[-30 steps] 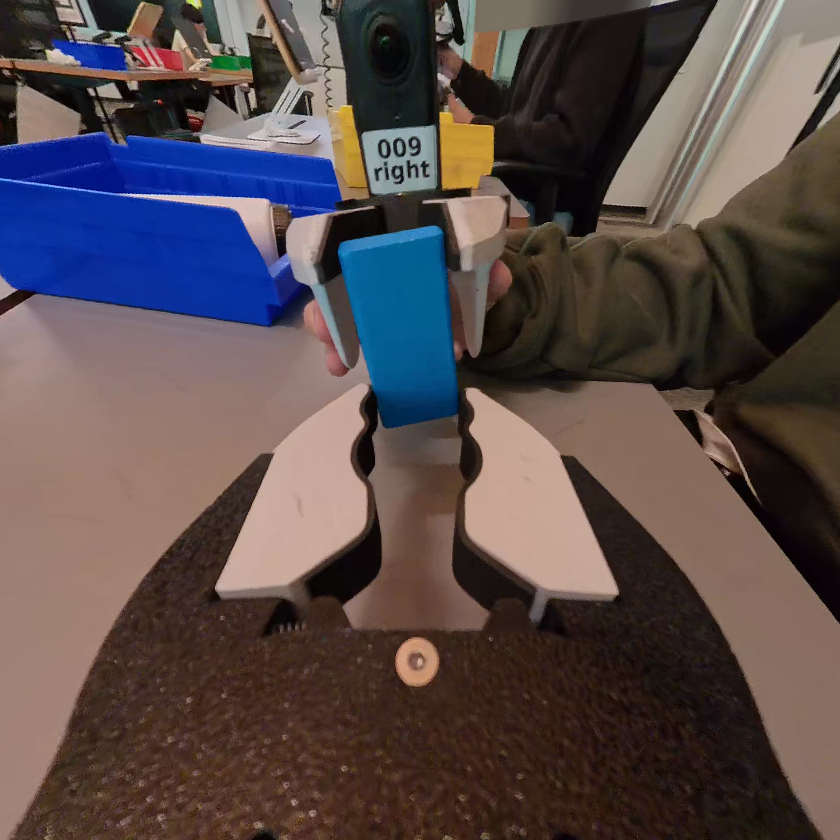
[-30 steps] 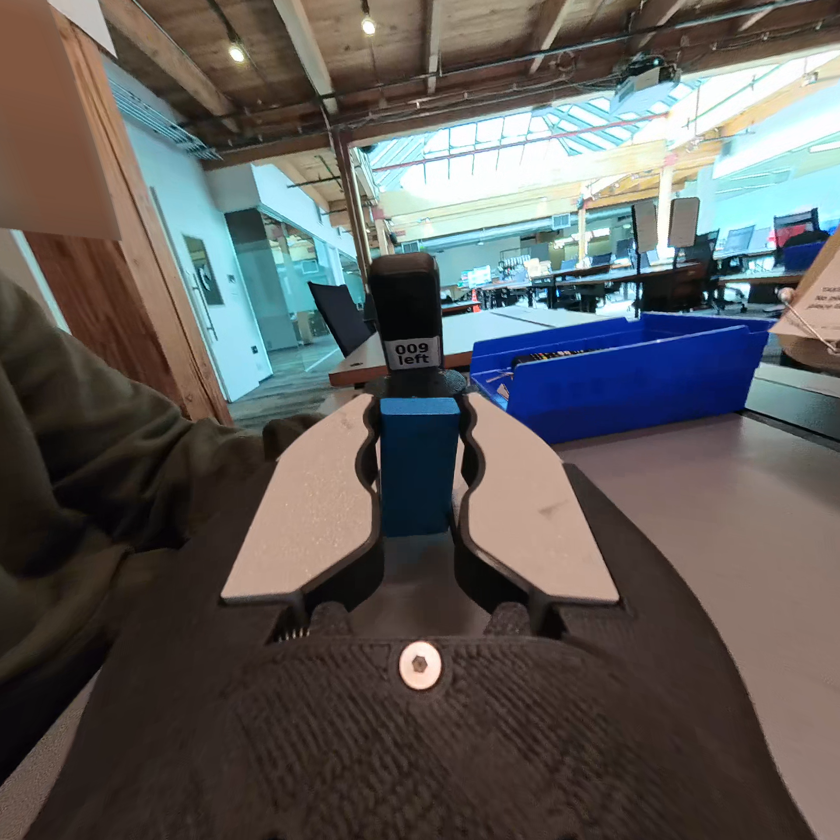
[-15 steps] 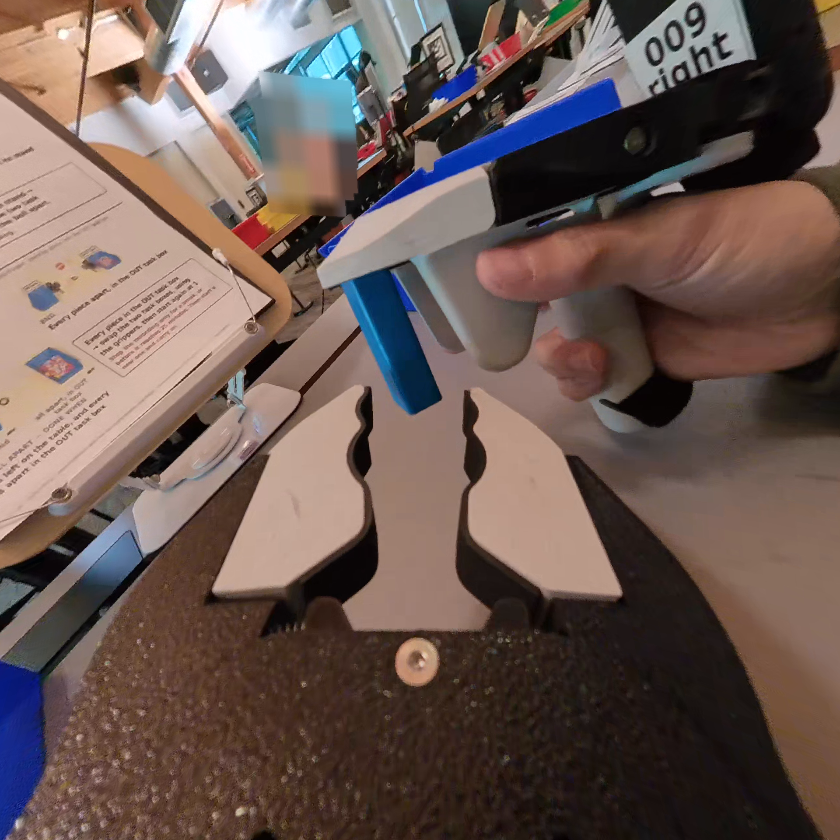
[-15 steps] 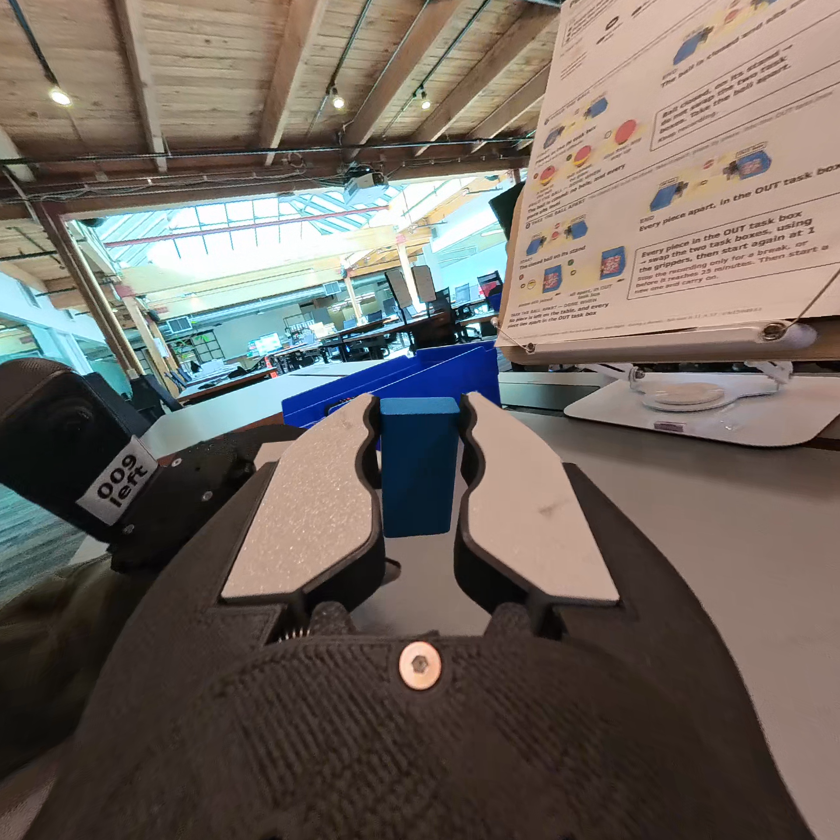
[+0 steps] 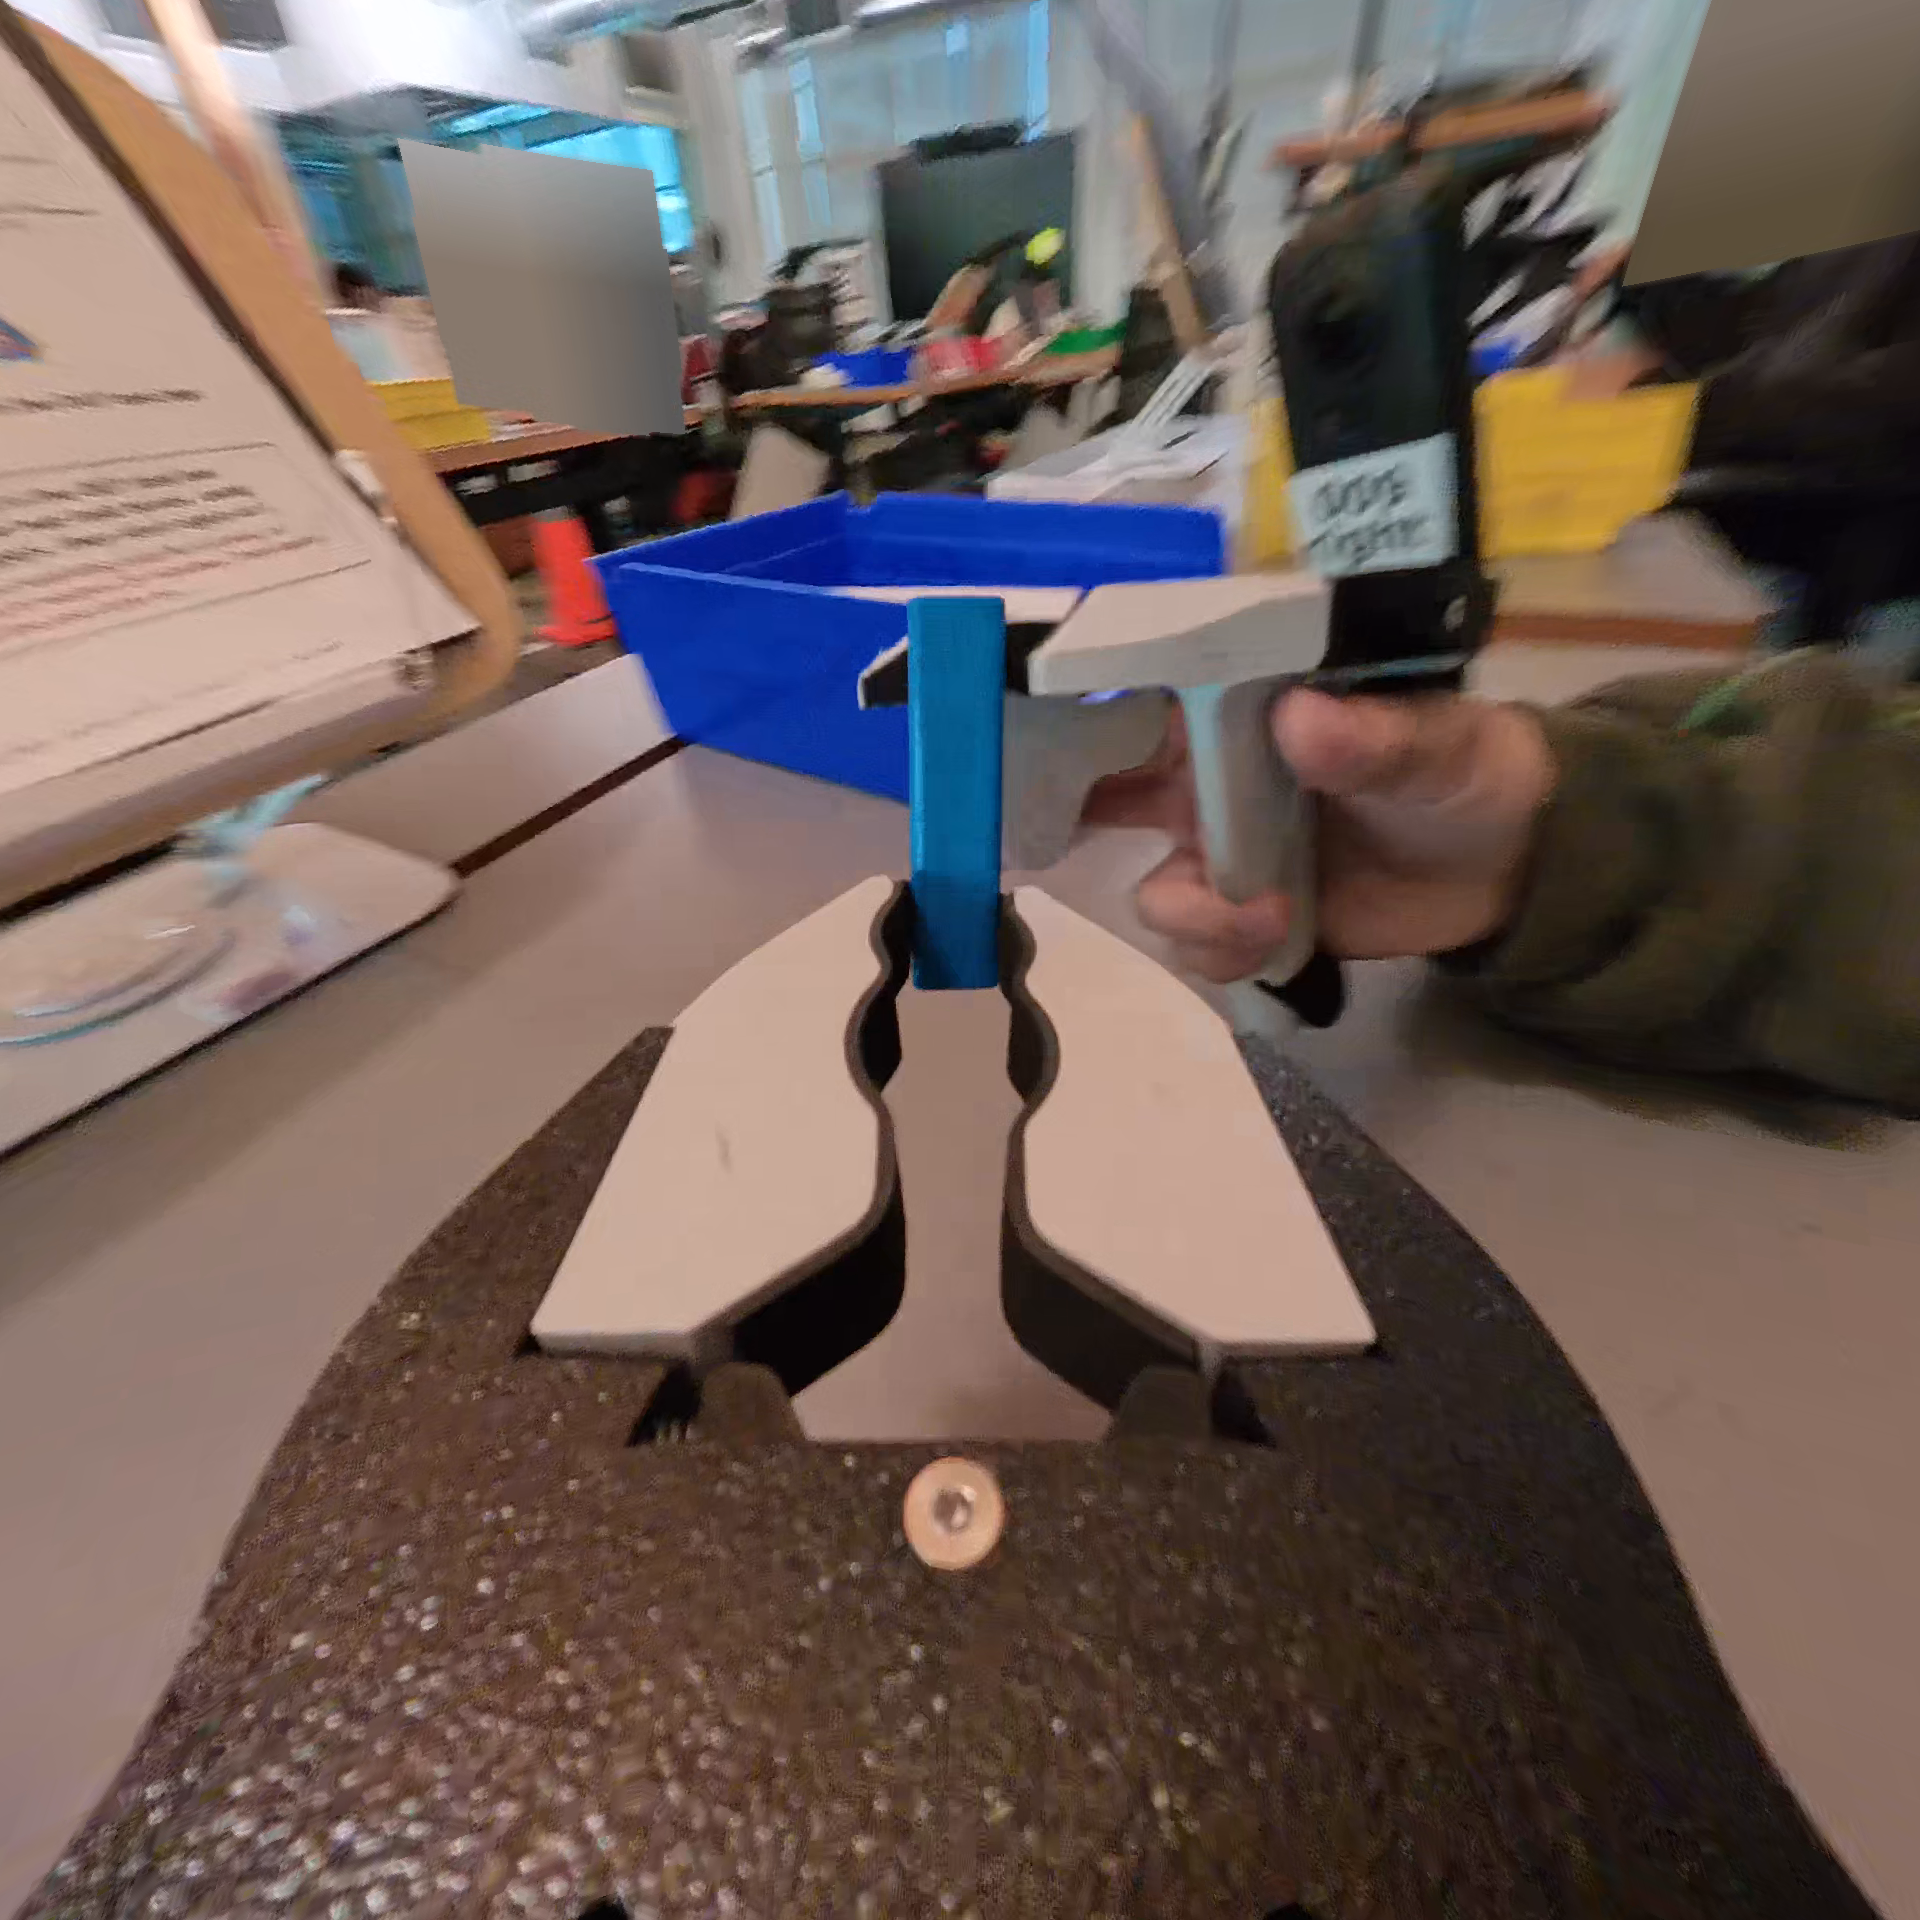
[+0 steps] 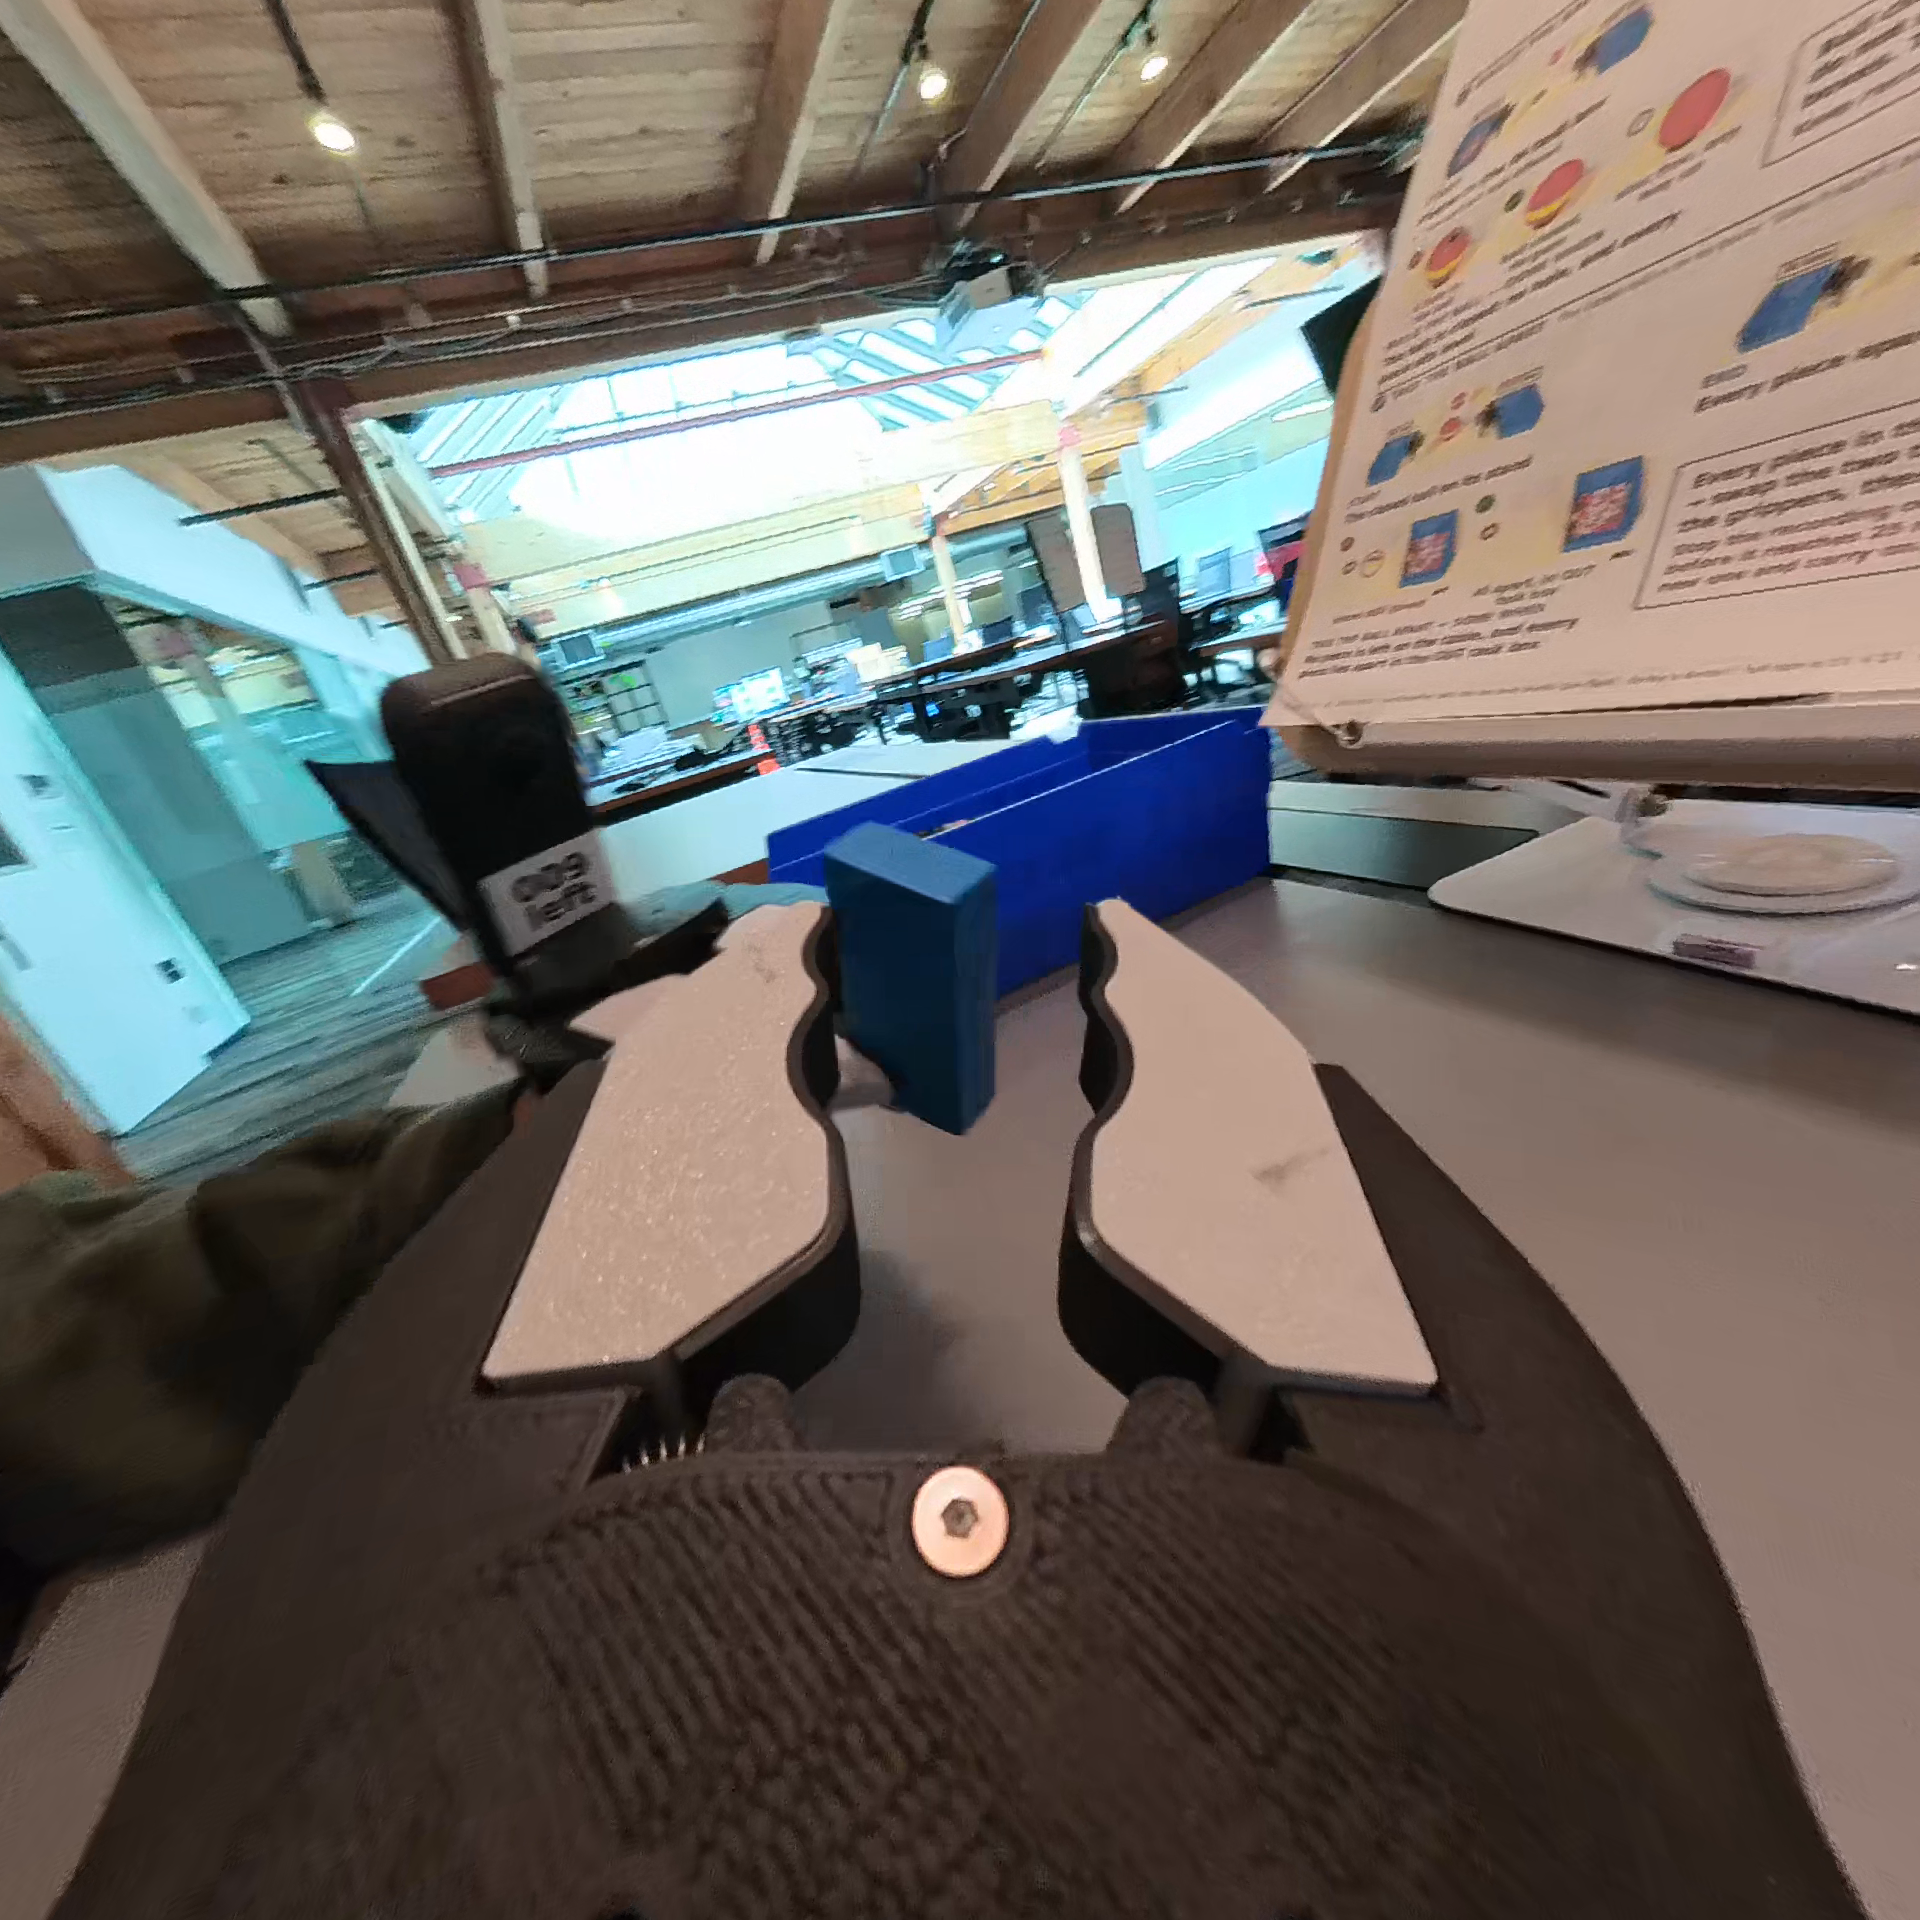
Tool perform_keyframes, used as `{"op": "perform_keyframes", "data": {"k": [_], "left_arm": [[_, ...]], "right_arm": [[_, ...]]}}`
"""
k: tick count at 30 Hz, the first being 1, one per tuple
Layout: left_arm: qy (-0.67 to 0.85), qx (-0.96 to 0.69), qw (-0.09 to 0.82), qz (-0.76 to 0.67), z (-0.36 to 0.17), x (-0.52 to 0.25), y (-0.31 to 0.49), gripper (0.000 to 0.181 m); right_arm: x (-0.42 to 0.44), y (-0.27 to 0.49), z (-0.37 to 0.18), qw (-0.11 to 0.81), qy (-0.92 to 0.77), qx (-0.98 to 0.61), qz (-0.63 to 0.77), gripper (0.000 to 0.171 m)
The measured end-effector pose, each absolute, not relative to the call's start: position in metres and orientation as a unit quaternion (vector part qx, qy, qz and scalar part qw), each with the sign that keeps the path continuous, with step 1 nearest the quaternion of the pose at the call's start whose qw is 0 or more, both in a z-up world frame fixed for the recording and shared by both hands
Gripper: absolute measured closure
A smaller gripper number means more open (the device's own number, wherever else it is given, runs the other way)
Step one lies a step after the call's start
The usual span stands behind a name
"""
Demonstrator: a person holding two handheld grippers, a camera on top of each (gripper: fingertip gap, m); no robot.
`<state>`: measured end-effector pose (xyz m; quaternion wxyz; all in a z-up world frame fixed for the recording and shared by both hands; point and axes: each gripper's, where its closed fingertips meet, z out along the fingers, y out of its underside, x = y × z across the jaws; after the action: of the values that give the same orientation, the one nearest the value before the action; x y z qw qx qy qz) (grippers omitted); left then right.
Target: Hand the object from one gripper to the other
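A blue rectangular block (image 5: pixel 954 748) stands upright above the grey table (image 5: pixel 520 1039). My left gripper (image 5: pixel 954 920) is shut on its lower end. In the left wrist view the right gripper's fingers (image 5: pixel 1174 644) lie level at either side of the block's top, held by a hand (image 5: pixel 1382 831). In the right wrist view my right gripper (image 6: pixel 956 935) is open: the block (image 6: pixel 914 977) sits between its fingertips, close to the left one, with a clear gap to the right one. The left gripper's black body (image 6: pixel 499 810) shows behind at the left.
A blue bin (image 5: pixel 769 665) stands on the table behind the block and also shows in the right wrist view (image 6: pixel 1091 831). A tilted instruction board (image 5: pixel 156 540) on a white stand (image 6: pixel 1714 894) is close by. A yellow bin (image 5: pixel 1579 468) sits farther back. Only a small space, under 4 cm, lies between the two pairs of fingers.
The right gripper, which was shut on the block, has opened. The left gripper, open half a second ago, has closed on the block's lower end. Both views have swung round.
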<state>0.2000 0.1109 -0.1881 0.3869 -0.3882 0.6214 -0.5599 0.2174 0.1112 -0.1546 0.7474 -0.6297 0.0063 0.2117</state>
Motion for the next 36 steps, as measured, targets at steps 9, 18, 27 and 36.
{"op": "perform_keyframes", "data": {"k": [9, 18, 27, 36], "left_arm": [[0.632, -0.324, 0.166, -0.684, -0.182, 0.165, 0.086, 0.166], [0.653, -0.348, 0.285, -0.609, -0.198, 0.182, 0.097, 0.147], [0.708, -0.297, 0.341, -0.542, -0.193, 0.171, 0.098, 0.154], [0.724, -0.286, 0.266, -0.569, -0.204, 0.168, 0.078, 0.166]], "right_arm": [[0.172, 0.092, -0.138, 0.731, -0.104, -0.581, 0.341, 0.142], [0.188, 0.107, -0.154, 0.726, -0.105, -0.655, 0.183, 0.155], [0.168, 0.097, -0.168, 0.675, -0.237, -0.687, 0.128, 0.155], [0.153, 0.09, -0.157, 0.696, -0.24, -0.647, 0.199, 0.155]]}}
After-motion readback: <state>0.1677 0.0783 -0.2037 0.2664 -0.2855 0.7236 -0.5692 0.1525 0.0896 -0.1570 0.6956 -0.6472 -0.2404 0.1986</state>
